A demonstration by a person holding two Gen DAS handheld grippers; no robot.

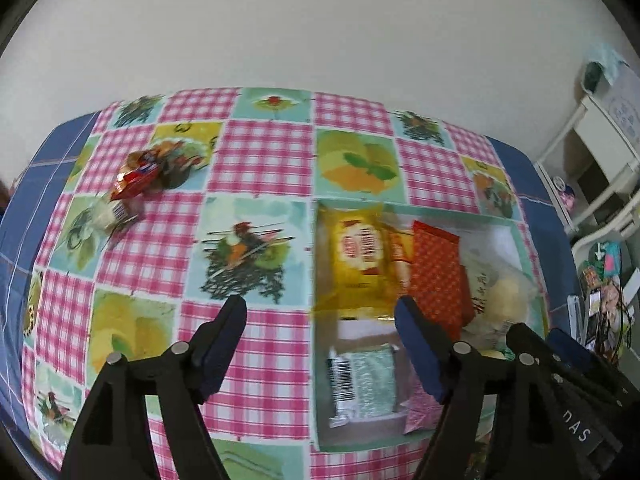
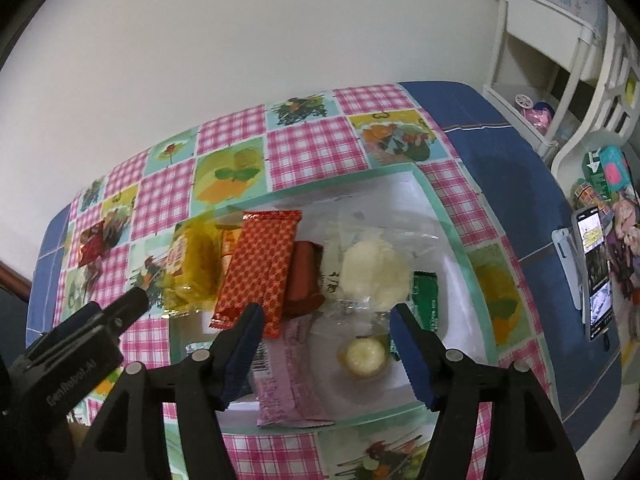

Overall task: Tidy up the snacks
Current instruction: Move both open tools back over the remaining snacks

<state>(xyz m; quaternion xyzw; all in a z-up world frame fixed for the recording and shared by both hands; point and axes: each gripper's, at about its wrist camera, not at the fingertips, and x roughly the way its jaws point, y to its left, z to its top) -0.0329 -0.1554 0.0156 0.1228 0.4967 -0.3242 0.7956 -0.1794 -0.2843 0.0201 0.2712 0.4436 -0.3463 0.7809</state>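
Note:
A shallow white tray with a teal rim (image 1: 516,226) (image 2: 448,216) sits on the patchwork tablecloth and holds several snacks: a yellow packet (image 1: 356,256) (image 2: 196,264), a red patterned packet (image 1: 438,276) (image 2: 260,264), a clear bag with a pale round cake (image 2: 376,272), a small custard cup (image 2: 366,358), a pink packet (image 2: 288,384) and a green packet (image 1: 370,380). My left gripper (image 1: 320,308) is open and empty above the tray's left edge. My right gripper (image 2: 328,314) is open and empty over the tray. A red snack packet (image 1: 134,182) lies loose at far left with other small snacks.
The table backs onto a plain wall. A white shelf unit (image 2: 560,60) stands to the right. A phone on a stand (image 2: 596,272) and clutter sit at the table's right edge. The other gripper's black body (image 2: 72,356) is at lower left in the right wrist view.

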